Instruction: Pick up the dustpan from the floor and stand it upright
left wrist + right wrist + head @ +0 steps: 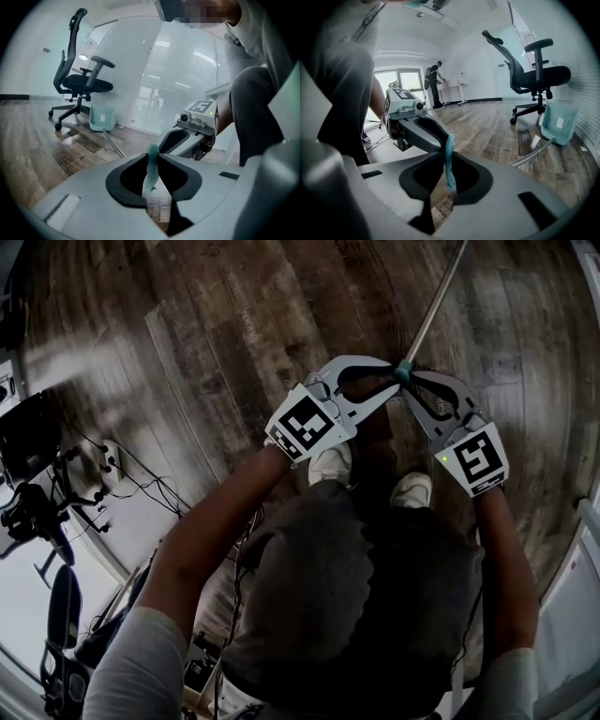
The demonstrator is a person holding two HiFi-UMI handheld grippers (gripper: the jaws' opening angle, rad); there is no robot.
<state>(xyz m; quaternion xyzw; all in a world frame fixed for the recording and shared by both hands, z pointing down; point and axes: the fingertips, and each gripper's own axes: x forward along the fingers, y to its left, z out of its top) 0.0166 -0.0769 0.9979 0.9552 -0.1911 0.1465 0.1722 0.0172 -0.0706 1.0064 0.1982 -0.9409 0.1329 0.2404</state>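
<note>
Presently listed: dustpan (pixel 102 118), teal pan low at the wooden floor (pixel 37 140), just beside an office chair (pixel 79 84); its handle (pixel 436 306), a thin metal pole slanting up from the pan to both claws; teal handle tip (pixel 449 165), pinched from two sides; left claw (pixel 153 157), closed on that tip; right claw (pixel 449 154), closed on the same tip, facing the left one, ends nearly touching; shoes (pixel 331 463), on the floor beneath the claws; second person (pixel 433 84), standing far off by a window.
</note>
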